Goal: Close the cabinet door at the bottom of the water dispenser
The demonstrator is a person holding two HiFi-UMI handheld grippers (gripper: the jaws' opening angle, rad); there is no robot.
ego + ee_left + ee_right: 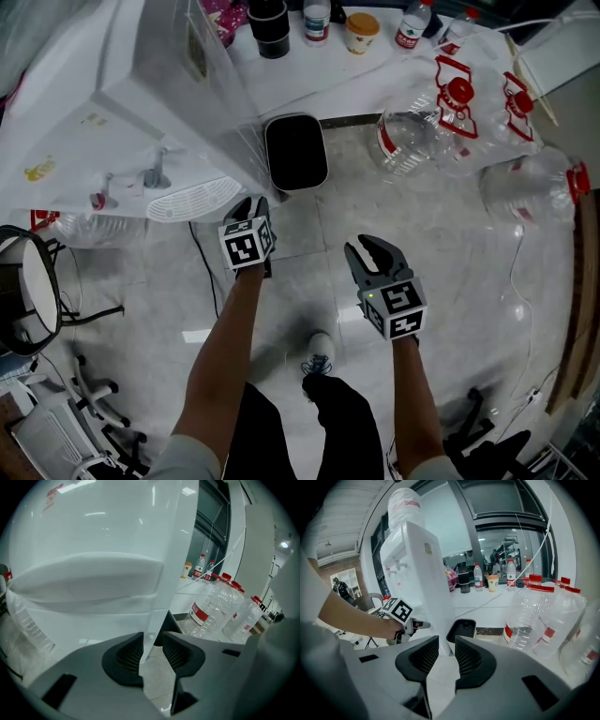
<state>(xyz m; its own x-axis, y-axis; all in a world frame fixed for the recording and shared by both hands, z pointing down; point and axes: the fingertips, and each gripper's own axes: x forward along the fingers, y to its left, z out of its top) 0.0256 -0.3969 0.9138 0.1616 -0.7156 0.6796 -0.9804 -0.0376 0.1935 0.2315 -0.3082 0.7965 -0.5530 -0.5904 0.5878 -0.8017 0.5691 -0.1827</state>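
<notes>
The white water dispenser (112,103) stands at the upper left, with its drip tray (192,199) jutting out in front. My left gripper (251,208) reaches under that tray at the dispenser's lower right corner. In the left gripper view the cabinet door's white edge (151,634) runs down between the pads (130,654), which sit close on either side of it. The right gripper view shows that left gripper (412,624) touching the dispenser's (422,564) lower body. My right gripper (367,248) hangs over bare floor to the right, its jaws a little apart with nothing between them (446,656).
A black bin (295,152) stands against the dispenser's right side. Large clear water bottles (441,122) (530,183) lie at the right. A white counter (361,66) at the back carries small bottles and cups. A chair (28,291) is at the far left, and a cable (202,253) runs over the floor.
</notes>
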